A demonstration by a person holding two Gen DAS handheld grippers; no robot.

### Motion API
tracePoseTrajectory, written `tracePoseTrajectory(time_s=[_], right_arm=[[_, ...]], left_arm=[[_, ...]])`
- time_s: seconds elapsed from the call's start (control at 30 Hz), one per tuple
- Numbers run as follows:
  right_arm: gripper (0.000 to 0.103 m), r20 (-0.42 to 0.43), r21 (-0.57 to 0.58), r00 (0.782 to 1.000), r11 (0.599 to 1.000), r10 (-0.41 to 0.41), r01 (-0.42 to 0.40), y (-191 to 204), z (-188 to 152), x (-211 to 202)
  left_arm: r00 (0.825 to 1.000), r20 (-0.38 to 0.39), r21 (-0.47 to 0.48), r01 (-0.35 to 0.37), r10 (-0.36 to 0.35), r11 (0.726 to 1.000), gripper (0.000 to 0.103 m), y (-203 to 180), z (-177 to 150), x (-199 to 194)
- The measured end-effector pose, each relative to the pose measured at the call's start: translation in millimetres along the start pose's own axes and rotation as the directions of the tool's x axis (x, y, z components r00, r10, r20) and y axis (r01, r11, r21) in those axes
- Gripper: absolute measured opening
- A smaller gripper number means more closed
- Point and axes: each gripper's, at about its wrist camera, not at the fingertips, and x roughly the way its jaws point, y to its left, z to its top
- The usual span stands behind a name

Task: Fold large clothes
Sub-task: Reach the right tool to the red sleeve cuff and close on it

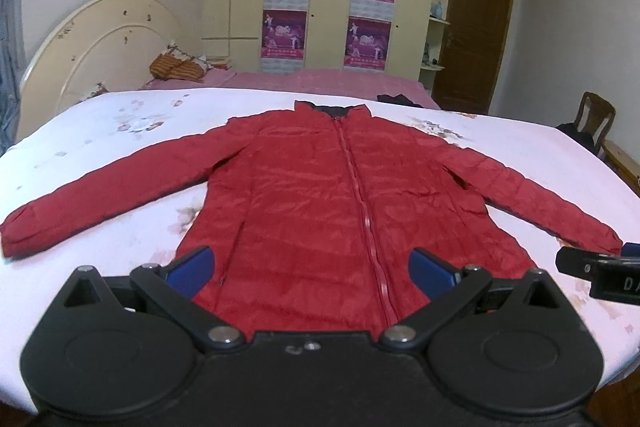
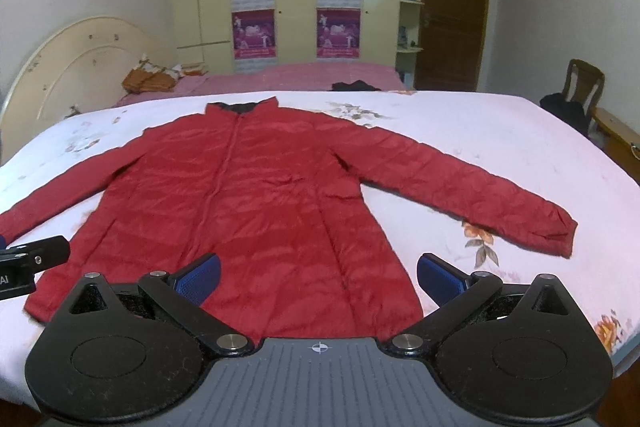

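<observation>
Item: red padded jacket (image 1: 320,195), zipped, front up, spread flat on the white floral bedspread (image 1: 120,115), collar away from me, hem nearest, both sleeves stretched outward.

My left gripper (image 1: 310,273): fingers spread wide, holding nothing, poised above the hem near the zip. My right gripper (image 2: 318,277): likewise released and empty, over the hem's right part.

Step, as I judge it: start of folding, no fold made yet.

Next move calls for: pinching one sleeve's cuff (image 2: 560,227) and carrying it across the body without dragging the slippery fabric.
</observation>
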Motion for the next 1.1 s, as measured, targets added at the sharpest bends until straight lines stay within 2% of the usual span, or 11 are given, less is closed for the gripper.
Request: tracePoseTrajectory(time_s=[0.23,0.4,0.53,0.7,0.87,1.1], right_arm=[[0.103,-0.012,0.050,0.998,0.996,-0.068,0.068,-5,27,48],[0.103,-0.027,0.099,0.992,0.987,-0.126,0.128,-16,38,76],[0.103,-0.046,0.155,0.982,0.970,-0.181,0.186,-36,41,93],[0.103,-0.066,0.217,0.967,0.943,-0.245,0.253,-76,41,104],[0.103,-0.090,0.304,0.943,0.893,-0.321,0.333,-133,32,114],[0.102,-0.114,0.488,0.924,0.789,-0.366,0.373,-216,12,122]], left_arm=[[0.999,-0.025,0.032,0.041,-0.040,0.999,0.103,5,24,54],[0.994,-0.043,0.040,0.100,-0.099,0.994,0.103,9,38,88],[0.989,-0.058,0.022,0.138,-0.136,0.990,0.103,9,45,112],[0.979,-0.101,0.045,0.182,-0.177,0.982,0.103,-9,47,140],[0.975,-0.125,0.104,0.196,-0.183,0.975,0.103,-45,41,160],[0.956,-0.185,0.042,0.237,-0.226,0.971,0.103,-76,49,193]])
